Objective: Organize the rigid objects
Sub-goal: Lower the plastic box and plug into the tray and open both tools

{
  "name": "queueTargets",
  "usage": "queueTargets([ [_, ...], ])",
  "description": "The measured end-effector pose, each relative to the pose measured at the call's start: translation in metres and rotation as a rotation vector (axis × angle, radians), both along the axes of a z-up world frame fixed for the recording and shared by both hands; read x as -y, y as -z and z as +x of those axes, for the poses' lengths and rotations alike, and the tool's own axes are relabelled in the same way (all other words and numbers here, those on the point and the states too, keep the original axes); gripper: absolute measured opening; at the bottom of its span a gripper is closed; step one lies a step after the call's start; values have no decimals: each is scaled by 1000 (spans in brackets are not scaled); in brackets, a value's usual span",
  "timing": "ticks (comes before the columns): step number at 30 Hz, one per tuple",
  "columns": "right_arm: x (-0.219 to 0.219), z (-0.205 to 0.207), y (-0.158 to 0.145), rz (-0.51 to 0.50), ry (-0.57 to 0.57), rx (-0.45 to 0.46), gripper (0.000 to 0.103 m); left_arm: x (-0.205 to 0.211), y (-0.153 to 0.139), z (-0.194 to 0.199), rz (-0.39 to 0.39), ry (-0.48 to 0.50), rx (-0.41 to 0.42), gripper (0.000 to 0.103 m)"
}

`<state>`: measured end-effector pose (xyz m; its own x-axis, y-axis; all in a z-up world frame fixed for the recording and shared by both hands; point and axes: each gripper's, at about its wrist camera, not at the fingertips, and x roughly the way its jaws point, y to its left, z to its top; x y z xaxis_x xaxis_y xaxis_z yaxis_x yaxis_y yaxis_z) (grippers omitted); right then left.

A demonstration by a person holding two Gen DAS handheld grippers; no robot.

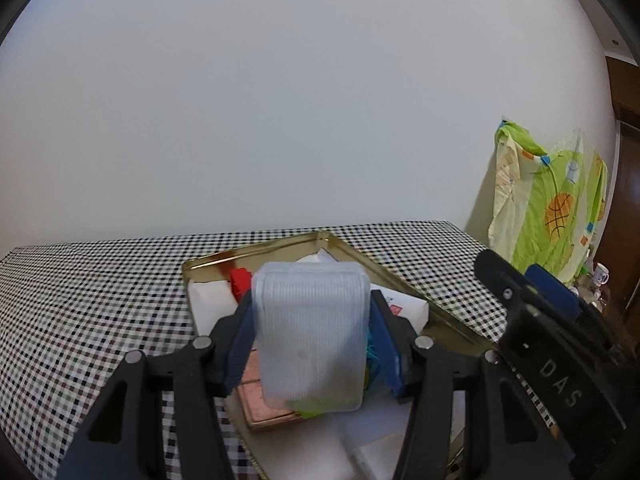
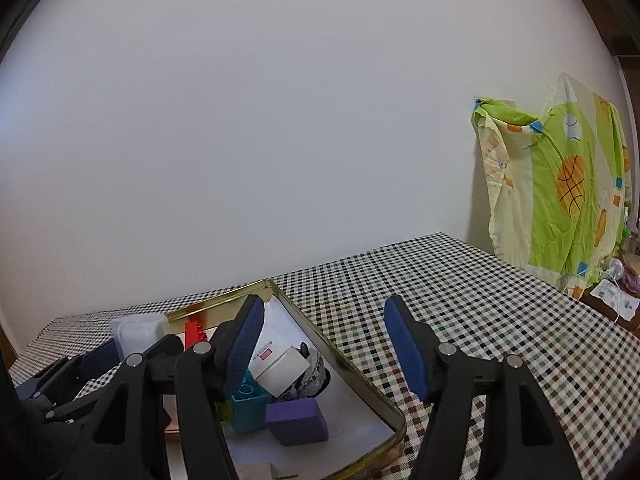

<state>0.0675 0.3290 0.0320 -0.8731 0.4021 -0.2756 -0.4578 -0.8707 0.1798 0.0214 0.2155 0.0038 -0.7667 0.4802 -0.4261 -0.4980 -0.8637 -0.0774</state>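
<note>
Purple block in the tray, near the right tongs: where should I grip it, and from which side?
Grip the purple block across its two long flat side faces, coming from above. It lies flat on the tray floor, top face exposed. The teal block crowds its left end, so a sideways approach looks blocked. The right tongs are open and empty; the left tongs hold a translucent container.

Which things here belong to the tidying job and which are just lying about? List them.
Job: translucent plastic box clamped in the left gripper; gold tray; red block, teal block, purple block, white carton in it; right gripper, open and empty.
Lying about: green patterned cloth, checked tablecloth.
</note>
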Motion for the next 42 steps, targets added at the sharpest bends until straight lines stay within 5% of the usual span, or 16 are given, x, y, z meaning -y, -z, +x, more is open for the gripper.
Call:
queueTargets([
  [13,-12,-4,3,-12,3,18,65,-18,5,-8,-43,10,21,54],
  [42,-11,-20,12,-10,-23,84,66,-31,29,-40,-268,-28,115,55],
])
